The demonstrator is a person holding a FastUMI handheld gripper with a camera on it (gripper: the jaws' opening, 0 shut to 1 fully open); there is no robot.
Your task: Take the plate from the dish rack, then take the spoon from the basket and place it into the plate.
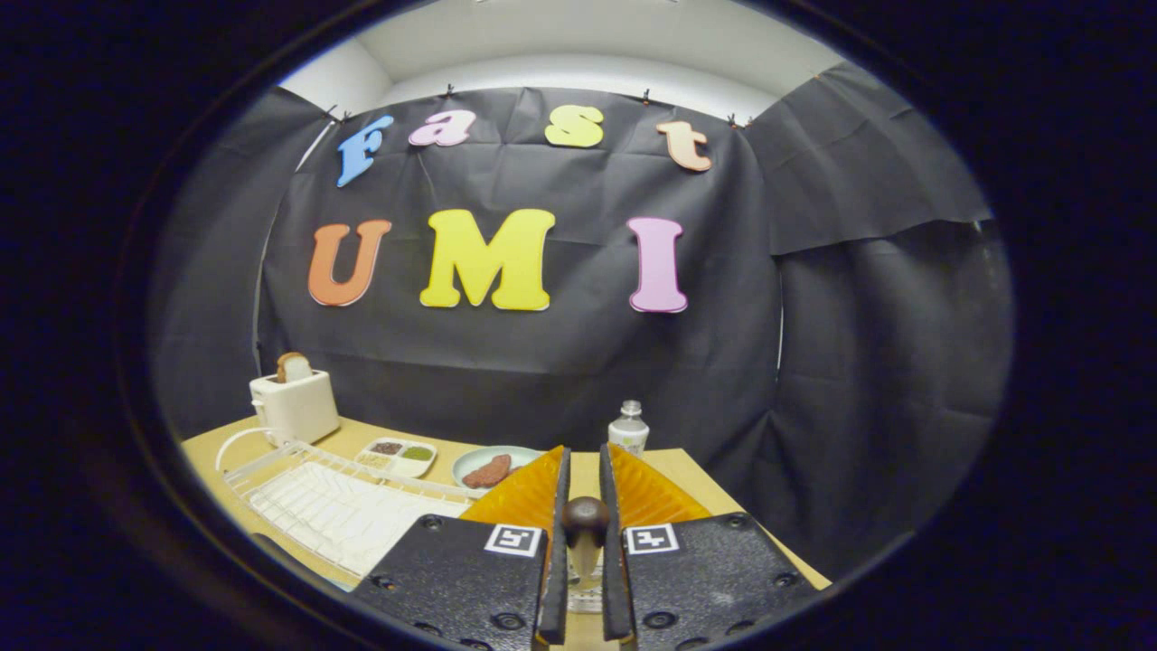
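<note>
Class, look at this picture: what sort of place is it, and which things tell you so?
Probably a mock kitchen counter in a booth: a toaster with bread, a dish rack and a plate of food. The gripper fingers are shut on a spoon.

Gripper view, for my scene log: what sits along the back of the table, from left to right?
Toaster with bread, divided sauce dish, plate of meat, small bottle. Nearer, the gripper is shut on the spoon.

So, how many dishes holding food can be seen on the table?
2. A divided white dish with small food portions sits just past the dish rack, before the toaster. A plate with brownish food lies beside it, near the gripper; the fingers may hide others.
</note>
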